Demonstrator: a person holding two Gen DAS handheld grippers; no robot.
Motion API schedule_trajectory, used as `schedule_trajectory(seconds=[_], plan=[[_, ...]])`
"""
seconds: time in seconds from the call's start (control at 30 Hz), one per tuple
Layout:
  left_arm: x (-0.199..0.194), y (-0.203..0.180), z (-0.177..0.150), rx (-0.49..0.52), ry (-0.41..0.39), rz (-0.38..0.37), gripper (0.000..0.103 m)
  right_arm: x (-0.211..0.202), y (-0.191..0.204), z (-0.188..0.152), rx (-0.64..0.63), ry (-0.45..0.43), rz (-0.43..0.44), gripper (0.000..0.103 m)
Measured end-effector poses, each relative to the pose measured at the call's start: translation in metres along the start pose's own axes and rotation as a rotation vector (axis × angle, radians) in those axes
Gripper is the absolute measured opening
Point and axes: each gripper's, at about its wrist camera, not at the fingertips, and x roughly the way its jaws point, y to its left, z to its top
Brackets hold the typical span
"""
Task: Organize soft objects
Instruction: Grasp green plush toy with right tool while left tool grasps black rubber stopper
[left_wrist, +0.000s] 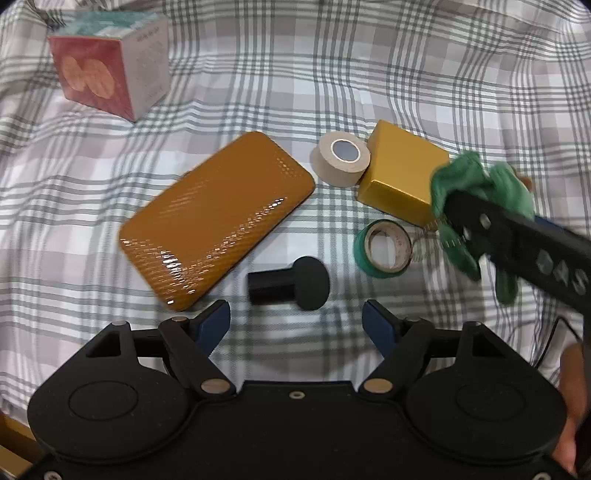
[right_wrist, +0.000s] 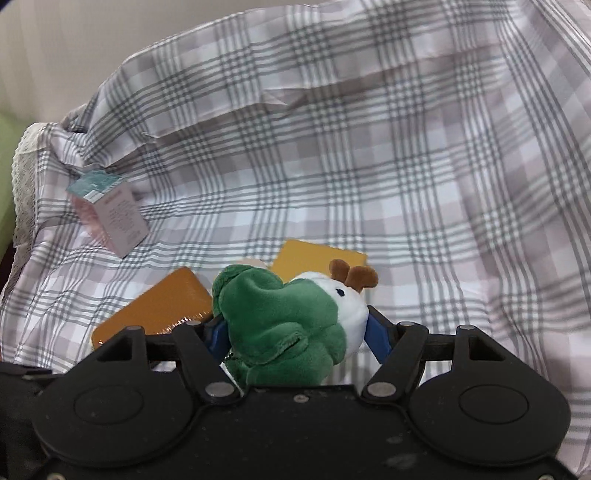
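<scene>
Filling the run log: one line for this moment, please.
right gripper: shut on green plush toy, lifted | left gripper: open, empty, above black knob | surface: plaid cloth

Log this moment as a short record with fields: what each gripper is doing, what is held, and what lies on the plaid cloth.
left gripper: open, empty, over the cloth just short of the black knob
right gripper: shut on the green plush toy
held item: soft, green with white face and brown antlers
surface: plaid cloth, wrinkled
on the cloth: orange case, beige tape roll, green tape roll, yellow box, pink carton
contact: beige tape roll beside the yellow box, seemingly touching
</scene>
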Motion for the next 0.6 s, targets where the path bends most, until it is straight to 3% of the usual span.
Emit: schedule_trajectory(seconds=[0.6], plan=[[0.032,0.005,0.017,-0.09,0.022,-0.011,0.069,0.004,-0.021,-0.01,0.039,0.052,-0.026,0.07]])
